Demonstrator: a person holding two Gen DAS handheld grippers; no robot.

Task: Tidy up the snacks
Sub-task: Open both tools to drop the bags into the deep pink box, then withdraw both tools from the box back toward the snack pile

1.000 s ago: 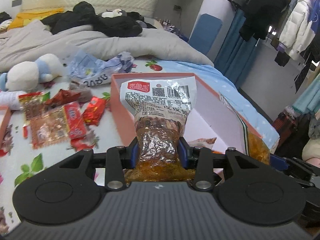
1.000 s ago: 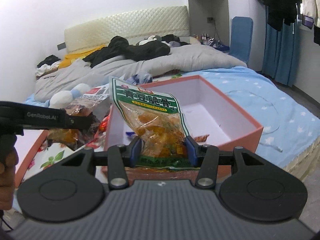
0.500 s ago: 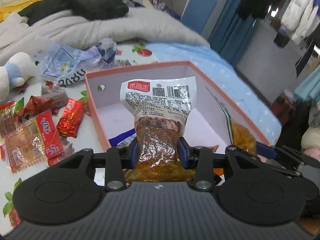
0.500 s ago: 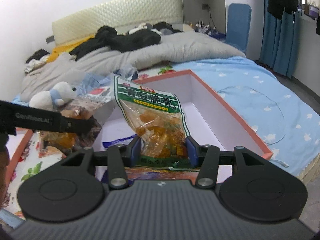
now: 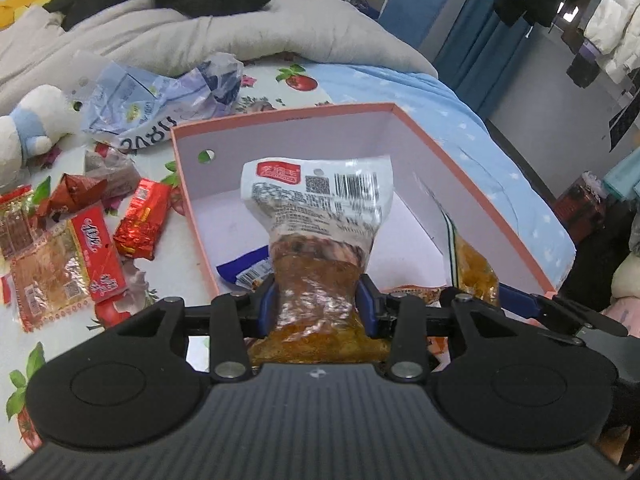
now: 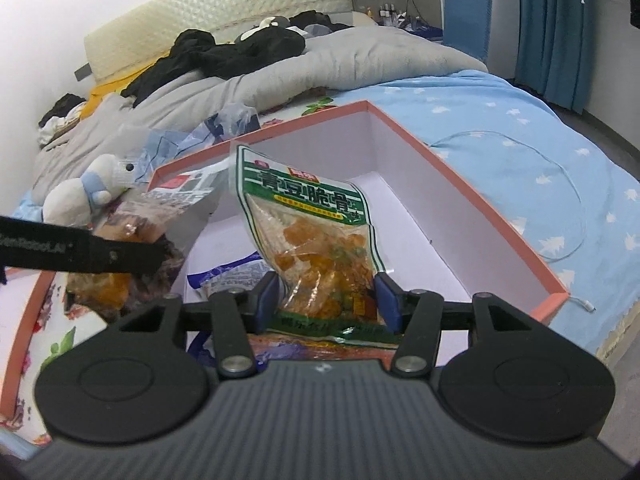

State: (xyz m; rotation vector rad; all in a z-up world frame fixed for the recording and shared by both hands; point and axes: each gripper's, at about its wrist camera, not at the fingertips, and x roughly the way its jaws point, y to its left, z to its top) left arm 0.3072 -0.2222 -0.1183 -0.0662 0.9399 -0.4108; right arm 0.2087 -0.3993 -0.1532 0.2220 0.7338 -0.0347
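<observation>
My left gripper (image 5: pixel 316 304) is shut on a clear snack pack with brown filling and a white barcode top (image 5: pixel 320 216), held upright over the pink box (image 5: pixel 472 184). My right gripper (image 6: pixel 326 300) is shut on a green-topped snack pack with orange pieces (image 6: pixel 316 232), also held over the pink box (image 6: pixel 472 200). The left gripper's arm (image 6: pixel 80 254) and its pack show at the left of the right wrist view. The right-hand pack edge (image 5: pixel 472 264) shows in the left wrist view. A blue-and-white packet (image 6: pixel 228 274) lies inside the box.
Several red snack packets (image 5: pixel 140 220) and a flat red-labelled pack (image 5: pixel 60 268) lie on the floral sheet left of the box. A crumpled plastic bag (image 5: pixel 160 100), a plush toy (image 5: pixel 28 132), a grey duvet (image 5: pixel 200 40) and dark clothes lie behind. The bed edge is at the right.
Both grippers have moved forward and lower over the pink box, with their packs still held. The box interior now fills more of both views.
</observation>
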